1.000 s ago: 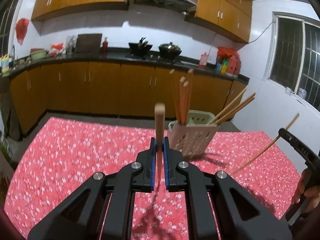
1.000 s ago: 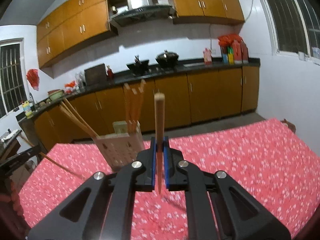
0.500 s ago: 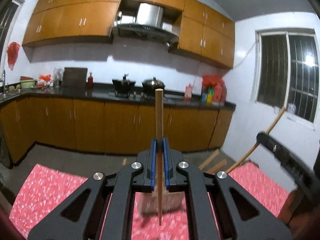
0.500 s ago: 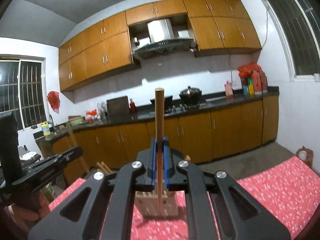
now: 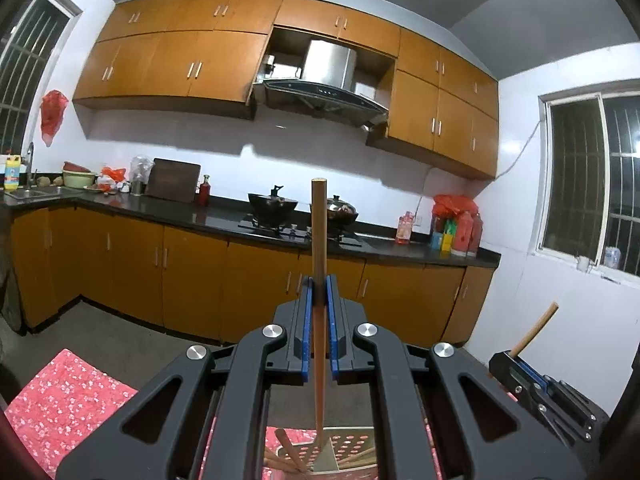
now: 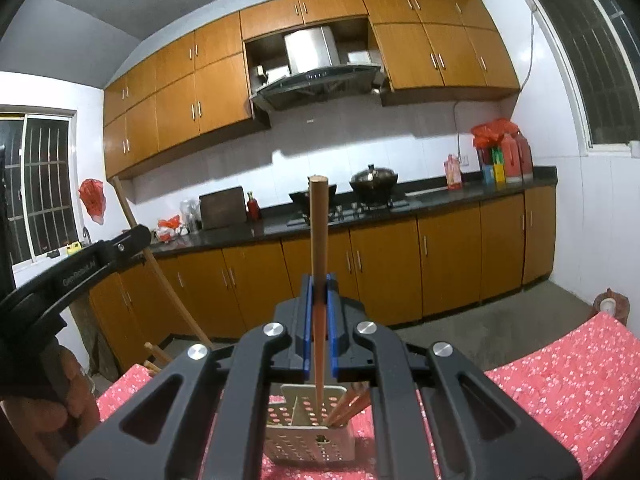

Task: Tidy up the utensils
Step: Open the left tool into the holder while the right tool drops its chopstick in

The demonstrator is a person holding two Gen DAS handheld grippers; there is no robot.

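In the left wrist view my left gripper [image 5: 319, 292] is shut on an upright wooden chopstick [image 5: 319, 236]. Its lower tip hangs over the perforated beige utensil holder [image 5: 352, 446] at the bottom edge. The right wrist view has my right gripper [image 6: 319, 292] shut on a second upright chopstick [image 6: 319, 236], whose tip points into the same holder [image 6: 308, 436]. Several chopsticks [image 6: 348, 404] lean inside it. Each gripper also appears at the side of the other's view: the right gripper [image 5: 516, 360], and the left gripper [image 6: 136, 236] held by a hand [image 6: 44, 404].
The holder stands on a table with a red floral cloth [image 6: 560, 380]. Beyond the table's far edge is grey floor, then orange kitchen cabinets [image 5: 192, 276] and a dark counter with a wok [image 5: 273, 204] and a pot [image 6: 374, 178]. Barred windows flank the room.
Both grippers rose and tipped upward, still gripping their chopsticks. The holder slid from ahead of the fingers down to the bottom of both views, under the chopstick tips.
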